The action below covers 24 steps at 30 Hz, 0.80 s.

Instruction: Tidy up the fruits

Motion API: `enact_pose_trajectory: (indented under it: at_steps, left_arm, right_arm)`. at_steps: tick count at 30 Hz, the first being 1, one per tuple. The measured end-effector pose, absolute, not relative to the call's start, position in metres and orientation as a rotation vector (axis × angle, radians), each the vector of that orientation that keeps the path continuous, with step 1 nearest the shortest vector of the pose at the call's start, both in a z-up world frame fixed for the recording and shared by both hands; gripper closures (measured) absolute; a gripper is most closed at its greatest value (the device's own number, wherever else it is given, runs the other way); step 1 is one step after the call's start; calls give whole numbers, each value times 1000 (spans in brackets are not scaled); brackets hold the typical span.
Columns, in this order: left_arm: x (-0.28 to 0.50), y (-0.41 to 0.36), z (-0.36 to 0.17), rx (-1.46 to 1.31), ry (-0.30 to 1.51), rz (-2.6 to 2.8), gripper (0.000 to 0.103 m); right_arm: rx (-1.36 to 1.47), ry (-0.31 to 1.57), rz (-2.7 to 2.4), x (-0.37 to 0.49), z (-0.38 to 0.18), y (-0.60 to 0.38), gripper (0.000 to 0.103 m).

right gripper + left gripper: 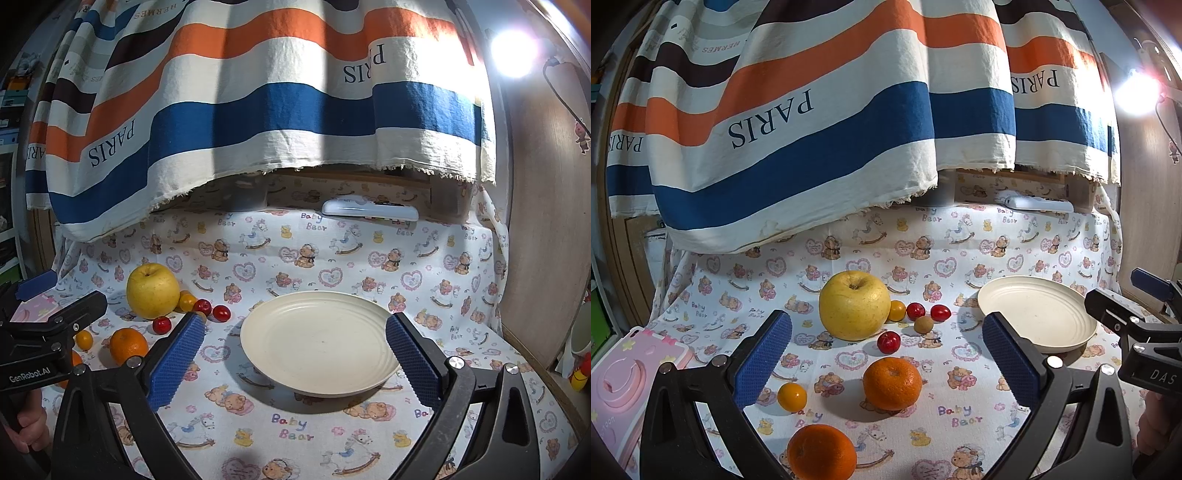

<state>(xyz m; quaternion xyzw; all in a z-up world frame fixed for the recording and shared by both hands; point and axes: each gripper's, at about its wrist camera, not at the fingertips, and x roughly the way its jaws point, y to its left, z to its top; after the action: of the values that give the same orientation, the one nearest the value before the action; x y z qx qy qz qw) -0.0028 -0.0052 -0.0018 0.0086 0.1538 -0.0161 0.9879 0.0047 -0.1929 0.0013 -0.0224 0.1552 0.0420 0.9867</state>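
**A:** What are the fingers doing?

**B:** The left gripper is spread wide with nothing between its blue pads; the orange merely shows in the gap, down on the cloth. The right gripper is likewise released and empty, and its jaws frame the plate without touching it.

**A:** So how far along is the sorting?

**B:** I'd judge it hasn't started. The plate is bare, and every fruit is on the bear-print tablecloth.

**A:** Where is the fruit?

**B:** In the left wrist view, the orange sits at the centre between the fingers. A second orange lies at 7 o'clock from it, at the bottom edge, and a small yellow-orange fruit at 9 o'clock. The big yellow apple stands at 11 o'clock. A red cherry tomato is at 12, just beyond the orange, and further back there is a small cluster: an orange tomato touching the apple, two red ones, and a little brown fruit.

**A:** And the plate from there?

**B:** At 2 o'clock, well apart from the pile.

**A:** How does the fruit look?

**B:** Whole and glossy. The apple is speckled, stem dimple up.
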Motion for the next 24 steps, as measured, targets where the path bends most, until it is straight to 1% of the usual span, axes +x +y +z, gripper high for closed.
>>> enact_pose_trajectory:
  at_steps: [6, 11, 15, 19, 24]
  left_arm:
    - [-2, -5, -2, 17, 311, -29, 0]
    - [0, 0, -1, 1, 320, -38, 0]
    - [-5, 3, 1, -19, 293, -25, 0]
    - [-9, 6, 1, -59, 300, -109, 0]
    - [-10, -6, 5, 32, 313, -96, 0]
  right_arm:
    - [-46, 311, 86, 5, 1, -193, 1]
    - [-47, 311, 87, 5, 2, -193, 1]
    - [-46, 311, 85, 4, 2, -193, 1]
    - [-46, 310, 86, 4, 1, -193, 1]
    - [-44, 308, 82, 4, 2, -193, 1]
